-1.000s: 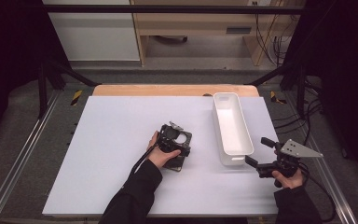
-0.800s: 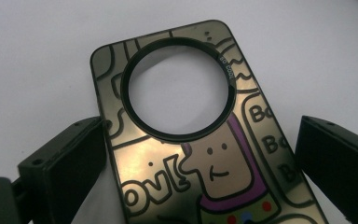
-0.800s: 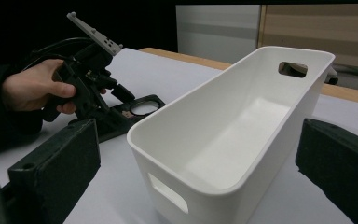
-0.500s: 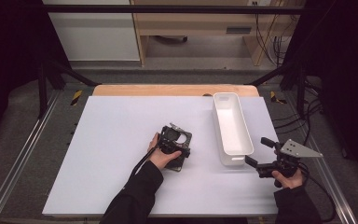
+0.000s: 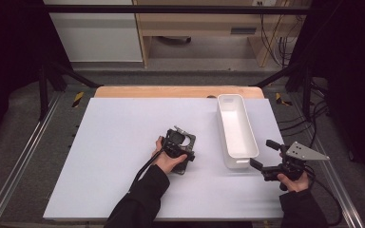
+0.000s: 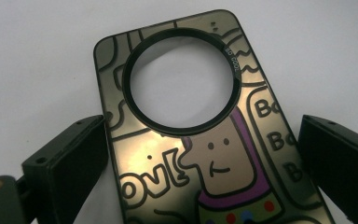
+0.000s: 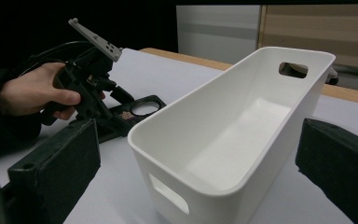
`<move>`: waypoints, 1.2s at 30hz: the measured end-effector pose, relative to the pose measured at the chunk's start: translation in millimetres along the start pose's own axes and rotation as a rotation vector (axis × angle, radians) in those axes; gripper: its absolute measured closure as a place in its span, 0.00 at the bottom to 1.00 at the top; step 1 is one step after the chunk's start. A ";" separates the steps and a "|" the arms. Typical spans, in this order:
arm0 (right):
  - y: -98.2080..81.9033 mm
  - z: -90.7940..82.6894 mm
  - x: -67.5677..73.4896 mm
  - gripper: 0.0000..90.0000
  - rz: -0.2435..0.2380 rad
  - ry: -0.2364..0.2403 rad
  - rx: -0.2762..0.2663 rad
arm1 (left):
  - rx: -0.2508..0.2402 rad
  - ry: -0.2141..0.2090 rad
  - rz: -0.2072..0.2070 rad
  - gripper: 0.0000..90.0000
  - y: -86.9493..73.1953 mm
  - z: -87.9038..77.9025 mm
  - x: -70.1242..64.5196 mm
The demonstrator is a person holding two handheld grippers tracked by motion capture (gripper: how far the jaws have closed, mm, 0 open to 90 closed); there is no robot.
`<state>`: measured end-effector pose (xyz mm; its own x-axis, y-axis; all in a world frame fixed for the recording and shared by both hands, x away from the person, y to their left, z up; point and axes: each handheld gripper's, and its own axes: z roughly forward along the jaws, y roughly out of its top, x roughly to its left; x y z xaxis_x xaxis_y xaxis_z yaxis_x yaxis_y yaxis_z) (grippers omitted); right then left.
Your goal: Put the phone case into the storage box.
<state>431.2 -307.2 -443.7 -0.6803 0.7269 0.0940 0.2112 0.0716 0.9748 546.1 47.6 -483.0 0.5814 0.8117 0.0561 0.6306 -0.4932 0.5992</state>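
Little has shifted over the last second: the left gripper [image 5: 183,153] has settled slightly lower over the phone case [image 5: 182,145], while the right gripper [image 5: 266,159] holds its place.

Starting at the left fingertips: in the left gripper view the jaws stand apart, one pad at 8 o'clock just beside the case's long edge, the other at 4 o'clock with a sliver of table between it and the opposite edge. The phone case [image 6: 205,140] lies flat between them, gold-toned with cartoon drawing, its round camera opening toward 12 o'clock. So the jaws straddle it but do not yet pinch it.

The step in hand looks like the grasp of the case. Next move, as I judge it: close squarely on the two long edges, lift, then carry toward 3 o'clock to the white bin [image 5: 237,135]. A thin flat case may slip or tip if the pads close unevenly.

The right gripper hangs open and empty at the near end of the bin [image 7: 242,154], at about 4 o'clock on the table [image 5: 114,137]; the bin is empty.
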 end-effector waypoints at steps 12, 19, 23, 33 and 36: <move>0.3 -0.2 0.0 0.00 0.001 0.002 -0.002 | 0.052 -0.007 -0.013 0.06 3.9 -3.1 0.4; 0.4 -0.1 0.4 0.00 0.000 0.004 -0.001 | 0.062 -0.016 -0.012 0.09 3.6 -5.1 1.8; 0.5 -0.2 0.3 0.00 0.000 0.004 -0.004 | 0.060 -0.014 -0.012 0.09 3.4 -5.0 1.6; 1.0 -0.1 0.8 0.00 -0.002 0.005 -0.004 | 0.061 0.000 -0.006 0.08 3.1 -4.6 0.2; 1.0 0.1 0.9 0.00 -0.002 0.006 -0.005 | 0.060 -0.001 -0.008 0.09 3.1 -4.8 0.2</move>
<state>430.9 -306.5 -442.6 -0.6850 0.7226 0.0934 0.2062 0.0693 0.9760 545.8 47.8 -477.3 0.5766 0.8154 0.0509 0.6651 -0.5046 0.5504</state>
